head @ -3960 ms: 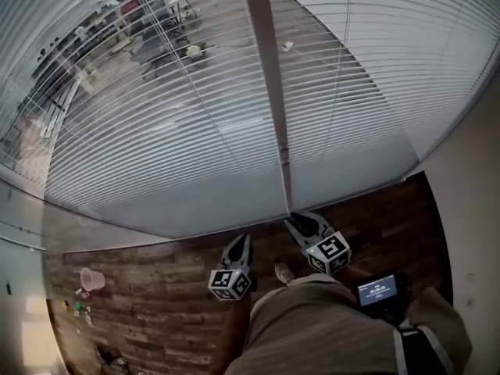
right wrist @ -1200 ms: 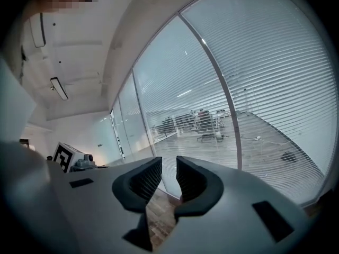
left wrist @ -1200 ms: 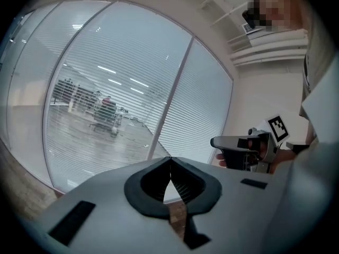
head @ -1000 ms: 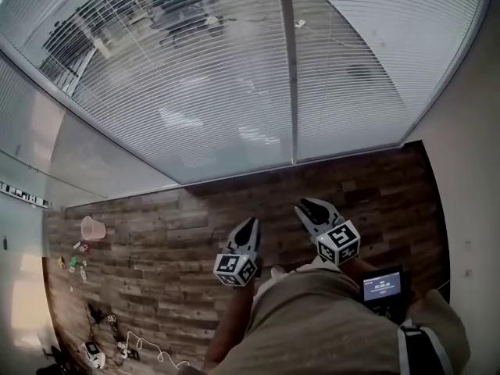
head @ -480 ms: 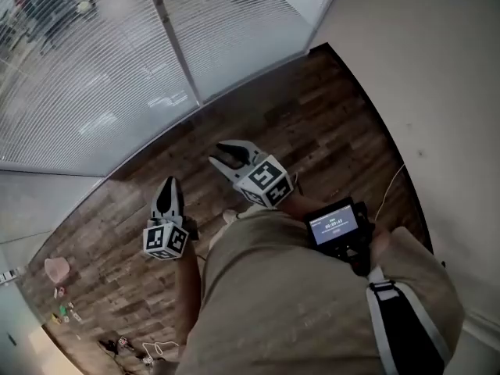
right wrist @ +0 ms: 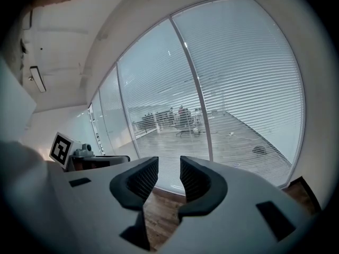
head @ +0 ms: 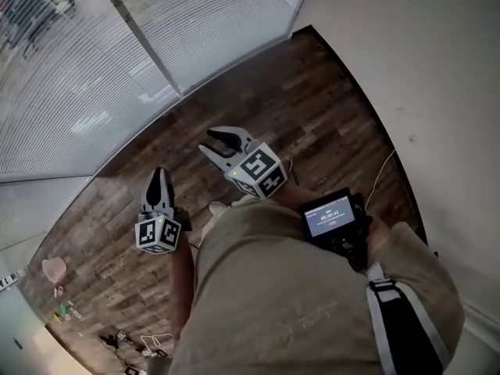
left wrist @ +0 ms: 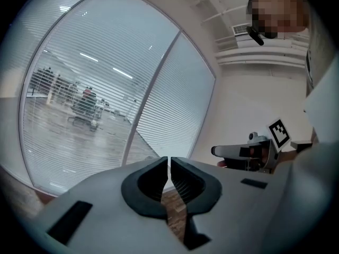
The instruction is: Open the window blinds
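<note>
The window blinds (head: pixel 86 84) fill the upper left of the head view, their slats tilted so the space beyond shows through. My left gripper (head: pixel 158 176) hangs over the wooden floor, shut and holding nothing. My right gripper (head: pixel 222 141) is ahead of it, open; its jaws have just been opening and hold nothing. Both stand well short of the glass. In the left gripper view the gripper (left wrist: pixel 169 165) points at the blinds (left wrist: pixel 95 105), with the right gripper (left wrist: pixel 246 151) beside it. The right gripper view has its gripper (right wrist: pixel 168 171) facing the blinds (right wrist: pixel 238 89).
A grey window post (head: pixel 137 37) splits the panes. A white wall (head: pixel 406 69) runs along the right, with a thin cable (head: pixel 383 170) at its foot. A pink cup (head: pixel 53 269) and tangled cables (head: pixel 133 341) lie at the lower left. A screen device (head: pixel 332 216) sits at the person's waist.
The view has swung right, so the window slid to the upper left and the white wall came in. Both grippers moved with the turn. The right jaws stand wider apart.
</note>
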Demonstrator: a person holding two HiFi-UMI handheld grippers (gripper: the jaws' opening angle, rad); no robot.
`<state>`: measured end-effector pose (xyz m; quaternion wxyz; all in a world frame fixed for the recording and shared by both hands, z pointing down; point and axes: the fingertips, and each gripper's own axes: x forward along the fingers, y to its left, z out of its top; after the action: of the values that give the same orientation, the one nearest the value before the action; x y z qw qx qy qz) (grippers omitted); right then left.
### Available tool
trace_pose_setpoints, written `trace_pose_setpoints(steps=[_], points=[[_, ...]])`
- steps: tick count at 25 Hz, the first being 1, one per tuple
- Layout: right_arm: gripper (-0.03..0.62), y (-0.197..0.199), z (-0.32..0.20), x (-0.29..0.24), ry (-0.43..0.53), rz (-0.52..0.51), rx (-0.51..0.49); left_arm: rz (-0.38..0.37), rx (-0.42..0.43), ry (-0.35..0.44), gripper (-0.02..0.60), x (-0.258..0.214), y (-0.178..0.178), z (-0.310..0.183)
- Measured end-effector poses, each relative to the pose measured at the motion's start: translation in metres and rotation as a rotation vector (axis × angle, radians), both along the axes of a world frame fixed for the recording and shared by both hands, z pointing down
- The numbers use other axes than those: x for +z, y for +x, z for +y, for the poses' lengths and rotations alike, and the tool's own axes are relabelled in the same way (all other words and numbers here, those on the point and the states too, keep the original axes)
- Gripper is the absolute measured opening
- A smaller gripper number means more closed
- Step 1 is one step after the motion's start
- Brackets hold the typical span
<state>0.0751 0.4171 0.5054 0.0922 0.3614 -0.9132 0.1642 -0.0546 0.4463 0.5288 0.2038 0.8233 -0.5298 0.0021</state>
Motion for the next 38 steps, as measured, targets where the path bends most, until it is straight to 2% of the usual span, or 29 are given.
trace_pose_setpoints(steps=[9, 19, 21, 25, 27, 29, 30, 31, 34, 38], points=[[0.120, -0.007, 0.004, 0.007, -0.018, 0.039, 0.003, 0.017, -0.052, -0.021, 0.014, 0.005, -0.019, 0.013], [0.120, -0.024, 0.018, 0.017, -0.033, 0.092, -0.046, 0.038, -0.087, -0.050, 0.014, 0.021, -0.032, 0.023], [0.120, -0.010, 0.017, 0.023, -0.043, 0.096, -0.053, 0.038, -0.090, -0.055, 0.014, 0.026, -0.018, 0.024], [0.120, 0.064, 0.004, 0.035, -0.092, 0.058, -0.053, 0.032, -0.107, -0.061, 0.014, 0.036, 0.054, 0.014], [0.118, 0.055, 0.006, 0.037, -0.099, 0.061, -0.051, 0.041, -0.121, -0.065, 0.014, 0.039, 0.043, 0.021], [0.111, 0.020, 0.015, 0.036, -0.097, 0.108, -0.056, 0.052, -0.134, -0.070, 0.014, 0.037, 0.005, 0.033], [0.073, 0.012, 0.016, 0.034, -0.094, 0.140, -0.061, 0.053, -0.140, -0.072, 0.014, 0.035, -0.003, 0.035], [0.049, 0.019, 0.012, 0.032, -0.089, 0.159, -0.064, 0.050, -0.145, -0.075, 0.014, 0.034, 0.002, 0.033], [0.032, 0.070, -0.008, 0.027, -0.071, 0.140, -0.069, 0.026, -0.156, -0.079, 0.014, 0.033, 0.051, 0.015], [0.031, 0.072, -0.015, 0.029, -0.079, 0.118, -0.095, 0.010, -0.168, -0.078, 0.014, 0.032, 0.054, 0.007]])
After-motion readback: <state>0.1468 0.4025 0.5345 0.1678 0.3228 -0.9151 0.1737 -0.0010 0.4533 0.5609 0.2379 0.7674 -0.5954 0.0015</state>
